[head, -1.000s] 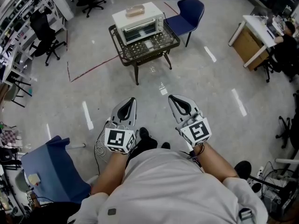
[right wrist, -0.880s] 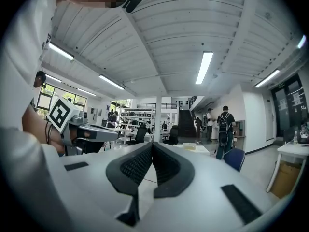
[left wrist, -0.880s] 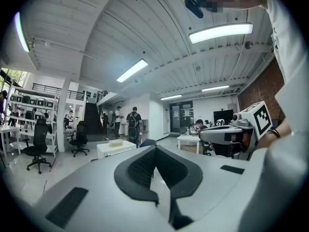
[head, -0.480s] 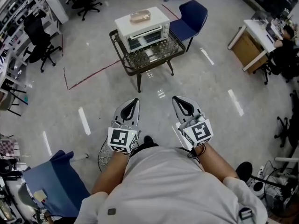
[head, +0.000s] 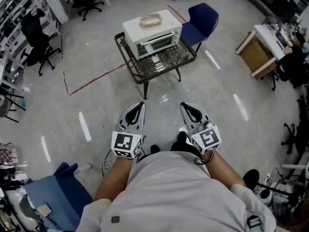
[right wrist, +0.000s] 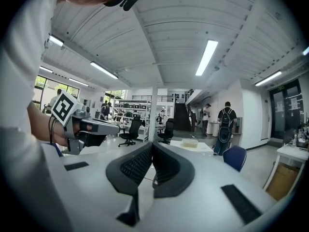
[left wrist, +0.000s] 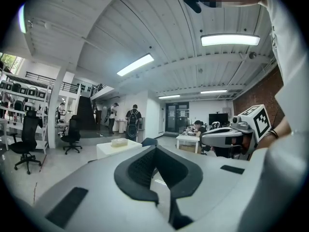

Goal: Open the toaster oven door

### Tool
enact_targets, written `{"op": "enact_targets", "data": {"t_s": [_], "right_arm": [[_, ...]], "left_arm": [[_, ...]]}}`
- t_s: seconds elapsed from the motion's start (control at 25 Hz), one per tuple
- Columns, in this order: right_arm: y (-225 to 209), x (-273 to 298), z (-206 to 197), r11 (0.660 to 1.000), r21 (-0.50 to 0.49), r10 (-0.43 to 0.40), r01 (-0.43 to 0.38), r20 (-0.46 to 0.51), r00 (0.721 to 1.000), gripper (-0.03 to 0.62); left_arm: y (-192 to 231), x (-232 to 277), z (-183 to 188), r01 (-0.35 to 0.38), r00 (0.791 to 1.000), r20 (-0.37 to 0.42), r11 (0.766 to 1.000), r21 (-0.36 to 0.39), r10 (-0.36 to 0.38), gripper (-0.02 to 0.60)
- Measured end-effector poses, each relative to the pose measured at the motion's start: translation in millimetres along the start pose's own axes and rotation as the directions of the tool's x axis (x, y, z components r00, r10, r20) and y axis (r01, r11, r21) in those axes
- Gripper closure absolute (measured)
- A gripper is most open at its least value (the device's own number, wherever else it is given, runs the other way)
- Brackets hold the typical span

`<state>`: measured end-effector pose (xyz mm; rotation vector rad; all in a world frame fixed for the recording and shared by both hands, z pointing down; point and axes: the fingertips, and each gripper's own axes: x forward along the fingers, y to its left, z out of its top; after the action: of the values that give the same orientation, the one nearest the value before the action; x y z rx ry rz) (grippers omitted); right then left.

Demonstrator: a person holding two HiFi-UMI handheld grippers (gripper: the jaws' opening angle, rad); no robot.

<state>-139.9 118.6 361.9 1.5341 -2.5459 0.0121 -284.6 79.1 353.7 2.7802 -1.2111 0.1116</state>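
Far ahead, toaster oven (head: pixel 155 36) small, front indistinct.

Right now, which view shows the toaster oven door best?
The head view: it looks down on the toaster oven and its front door, which looks closed. In the left gripper view it is only a small distant white box; in the right gripper view only its top shows. Neither shows the door.

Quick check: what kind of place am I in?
Probably an open lab or office: rolling chairs, a desk, shelving, and a toaster oven on a table mid-floor.
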Motion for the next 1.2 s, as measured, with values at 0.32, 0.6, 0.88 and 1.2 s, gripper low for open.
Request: {"op": "enact_targets", "data": {"t_s": [0.32,0.6,0.88,1.2], "right_arm": [[-33.5,53.0,-3.3,0.998,0.016,0.054,-0.054,0.019,0.998,0.576],[-96.3,102.4,-2.3,0.989,0.016,0.144,-0.145,0.057,0.988,0.576],[-192.6,137.1,-4.8,0.968,0.005,0.251,-0.252,0.066,0.966,0.576],[-285.6,149.2,-25.4,0.928,0.017,0.372,-0.373,0.045,0.927,0.576]], "left_arm": [[30.1,41.1,0.3,-0.046,0.999,-0.013,0.999,0.017,0.046,0.565],[53.5,108.1,1.1,-0.14,0.989,-0.039,0.99,0.009,0.14,0.566],[46.6,203.5,12.2,-0.228,0.973,-0.042,0.974,0.004,0.228,0.565],[14.3,301.5,9.7,-0.286,0.957,-0.041,0.958,0.016,0.286,0.565]]}}
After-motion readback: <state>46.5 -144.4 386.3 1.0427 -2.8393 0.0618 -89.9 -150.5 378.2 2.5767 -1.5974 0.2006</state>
